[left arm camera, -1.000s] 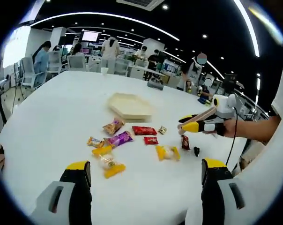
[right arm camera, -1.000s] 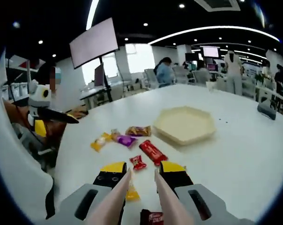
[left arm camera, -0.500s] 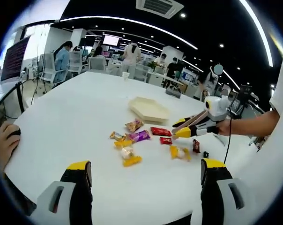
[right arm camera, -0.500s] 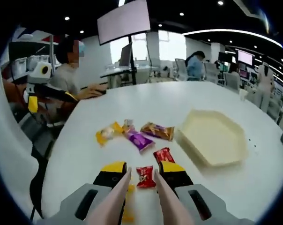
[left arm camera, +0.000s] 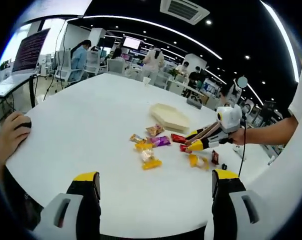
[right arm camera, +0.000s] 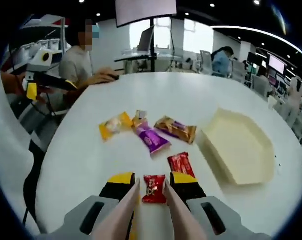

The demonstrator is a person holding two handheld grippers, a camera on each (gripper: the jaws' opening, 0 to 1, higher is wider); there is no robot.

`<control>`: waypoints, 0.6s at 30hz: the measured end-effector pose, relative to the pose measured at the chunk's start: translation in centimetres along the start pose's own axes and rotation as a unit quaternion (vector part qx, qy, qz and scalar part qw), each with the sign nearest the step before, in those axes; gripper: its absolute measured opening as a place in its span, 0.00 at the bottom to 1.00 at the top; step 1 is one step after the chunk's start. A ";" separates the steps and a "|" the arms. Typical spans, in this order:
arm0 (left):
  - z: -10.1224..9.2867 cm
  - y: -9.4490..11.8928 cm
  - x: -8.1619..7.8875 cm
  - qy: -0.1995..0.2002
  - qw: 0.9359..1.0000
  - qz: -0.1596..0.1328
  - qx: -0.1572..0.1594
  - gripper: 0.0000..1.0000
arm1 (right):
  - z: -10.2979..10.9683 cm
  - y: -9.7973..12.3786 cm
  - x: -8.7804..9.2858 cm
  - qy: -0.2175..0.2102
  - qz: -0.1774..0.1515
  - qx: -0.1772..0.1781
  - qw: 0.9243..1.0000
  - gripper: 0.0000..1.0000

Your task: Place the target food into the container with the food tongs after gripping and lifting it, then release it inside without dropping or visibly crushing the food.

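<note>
My right gripper [right arm camera: 152, 181] is shut on a pair of pale food tongs [right arm camera: 168, 202]. The tong arms stand apart on either side of a small red snack packet [right arm camera: 154, 188] that lies on the white table [right arm camera: 81, 160]. A beige hexagonal container [right arm camera: 243, 150] rests to the right, apart from the tongs. In the left gripper view the right gripper [left arm camera: 201, 141] hovers low over the small red packet [left arm camera: 185, 148], with the container [left arm camera: 169, 116] beyond. My left gripper [left arm camera: 155, 182] is open with nothing between its jaws, well back from the snacks.
Several other packets lie around: a long red one [right arm camera: 181, 164], purple [right arm camera: 152, 138], orange-brown [right arm camera: 176, 129] and yellow [right arm camera: 116, 125]. A person sits at a desk [right arm camera: 86, 60] beyond the table. A hand on a mouse [left arm camera: 11, 135] rests at the table's left edge.
The right gripper has advanced over the snacks, so the small red packet now lies between the tong tips. The left gripper view has drawn back from the table.
</note>
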State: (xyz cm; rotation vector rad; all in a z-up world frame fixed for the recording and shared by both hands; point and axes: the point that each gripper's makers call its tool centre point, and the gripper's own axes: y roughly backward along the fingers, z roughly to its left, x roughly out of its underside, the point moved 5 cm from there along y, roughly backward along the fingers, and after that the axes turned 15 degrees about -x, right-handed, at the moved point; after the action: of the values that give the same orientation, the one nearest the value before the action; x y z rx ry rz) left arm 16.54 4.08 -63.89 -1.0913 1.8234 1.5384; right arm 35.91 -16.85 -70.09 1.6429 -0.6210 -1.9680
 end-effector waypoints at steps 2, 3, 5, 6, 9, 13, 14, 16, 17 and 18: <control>0.1 -0.1 -0.2 0.000 1.000 0.000 0.000 0.92 | -0.1 -0.2 0.4 -0.002 0.011 0.000 1.000 0.27; 0.2 -0.1 -0.3 0.001 1.000 -0.001 0.001 0.92 | -0.1 -0.4 0.5 -0.001 0.011 0.000 1.000 0.26; 0.3 -0.1 -0.5 0.001 1.000 -0.004 0.002 0.90 | -0.2 -0.4 0.4 -0.001 0.007 0.001 1.000 0.26; 0.3 0.0 -0.5 0.002 1.000 -0.003 0.002 0.88 | -0.2 -0.4 0.4 -0.002 0.008 0.001 1.000 0.24; 0.3 0.0 -0.5 0.003 1.000 -0.001 0.006 0.86 | -0.2 -0.5 0.4 0.002 0.018 0.004 1.000 0.19; 0.3 0.1 -0.6 0.003 1.000 -0.002 0.007 0.86 | -0.2 -0.8 0.2 -0.004 0.036 0.002 0.999 0.17; 0.4 0.1 -0.7 0.004 1.000 -0.002 0.007 0.85 | -0.2 -0.7 0.3 -0.013 0.034 -0.002 0.999 0.17; 0.3 0.1 -0.8 0.004 1.000 -0.005 0.008 0.85 | -0.3 -0.7 0.4 -0.008 0.033 -0.002 0.999 0.17; 0.3 0.1 -0.8 0.004 1.000 -0.006 0.008 0.85 | -0.2 -0.7 0.4 -0.009 0.033 -0.002 0.999 0.18; 0.3 0.0 -0.8 0.003 1.000 -0.006 0.008 0.85 | -0.2 -0.7 0.4 -0.008 0.032 -0.002 0.999 0.18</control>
State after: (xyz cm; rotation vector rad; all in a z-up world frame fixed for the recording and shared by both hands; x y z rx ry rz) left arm 16.91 4.54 -63.28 -1.0983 1.8279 1.5118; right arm 36.00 -16.60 -70.86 1.5862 -0.6686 -1.9377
